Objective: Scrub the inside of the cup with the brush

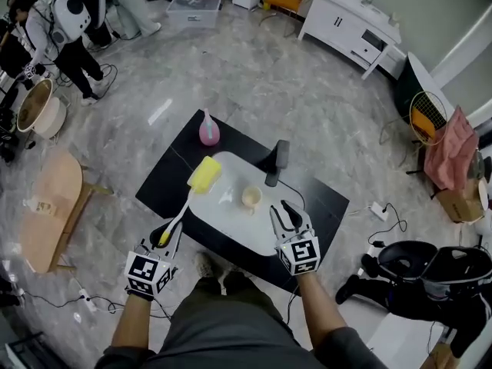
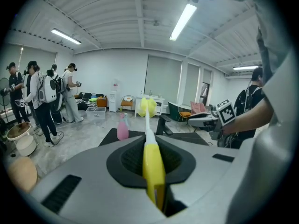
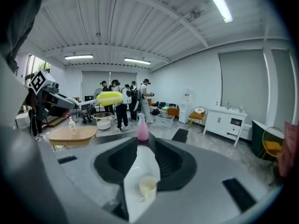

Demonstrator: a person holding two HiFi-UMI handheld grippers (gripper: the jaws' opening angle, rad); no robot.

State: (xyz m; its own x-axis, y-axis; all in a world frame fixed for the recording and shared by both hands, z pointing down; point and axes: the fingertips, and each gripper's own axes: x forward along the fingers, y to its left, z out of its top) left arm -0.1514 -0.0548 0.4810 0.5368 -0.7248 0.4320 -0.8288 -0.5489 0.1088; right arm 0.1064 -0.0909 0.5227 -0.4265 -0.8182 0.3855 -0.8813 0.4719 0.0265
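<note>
Left gripper (image 1: 164,238) clamps the brush (image 1: 203,176); my right gripper (image 1: 282,213) stands open short of the cup (image 1: 251,197): unheld, scrubbing could tip it.

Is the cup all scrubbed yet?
Not yet. Done: the left gripper has the brush gripped by its handle. In hand: the right gripper, open and empty, is close to the cup, which stands untouched on the table. Left: hold the cup, put the brush inside, scrub.
</note>
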